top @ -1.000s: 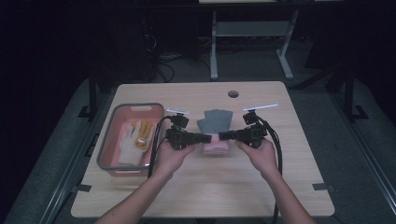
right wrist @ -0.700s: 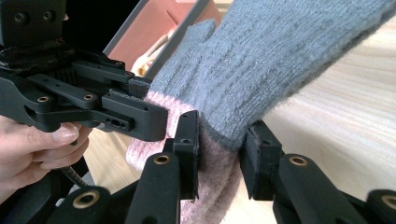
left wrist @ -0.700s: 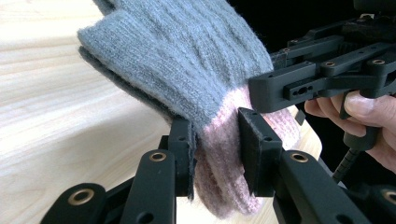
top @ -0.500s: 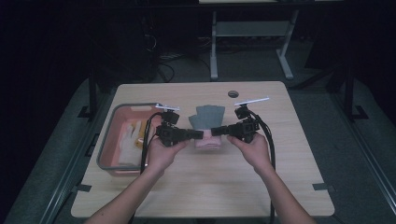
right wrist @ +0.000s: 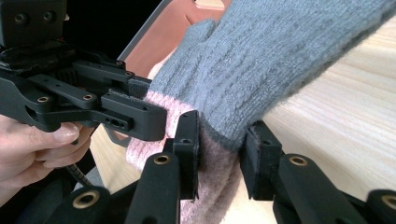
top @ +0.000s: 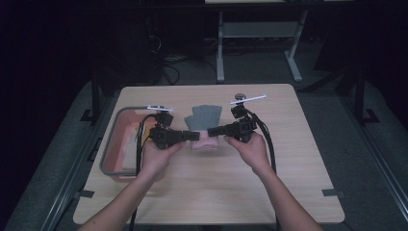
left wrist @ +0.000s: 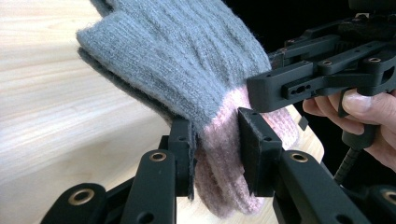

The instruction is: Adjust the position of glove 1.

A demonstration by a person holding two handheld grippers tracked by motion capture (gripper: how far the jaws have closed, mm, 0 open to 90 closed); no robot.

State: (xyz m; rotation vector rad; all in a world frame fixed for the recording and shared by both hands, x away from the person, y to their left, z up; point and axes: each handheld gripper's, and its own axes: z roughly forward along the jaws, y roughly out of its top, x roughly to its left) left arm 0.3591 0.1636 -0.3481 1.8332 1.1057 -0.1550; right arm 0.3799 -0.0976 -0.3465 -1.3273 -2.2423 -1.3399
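Surface [top: 192,187]: one light wood top, everything sits on or over it. One bin [top: 111,151], reddish with a grey rim, at the surface's left edge, pale things inside, too small to count.

Glove [top: 204,126]: grey knit with a pink cuff, held mid-surface between the two hands, just right of the bin. The left gripper view shows two grey layers stacked, so this looks like a pair, two gloves gripped together; can't be fully sure. The cuff end hangs near the person, the finger end points away and seems to lie on or just above the wood.

Left gripper [left wrist: 215,147]: narrow, clamped on the pink cuff, pads pressing the knit from both sides. Right gripper [right wrist: 223,151]: also clamped on the cuff, right at the grey/pink line, facing the left one; the two tips are just beside each other. Two grippers, two hands [top: 156,156], both busy.

Step in hand, as I read it: carrying the glove(s) toward the bin with both grips. To do it well:
- keep both clamps tight, knit slips easily
- move both hands together so the cuff isn't stretched or torn loose
- lift enough that the dangling fingers clear the bin rim
- release only once over the bin's inside.

One small round dark thing [top: 239,96] at the far edge of the surface, unclear what it is.
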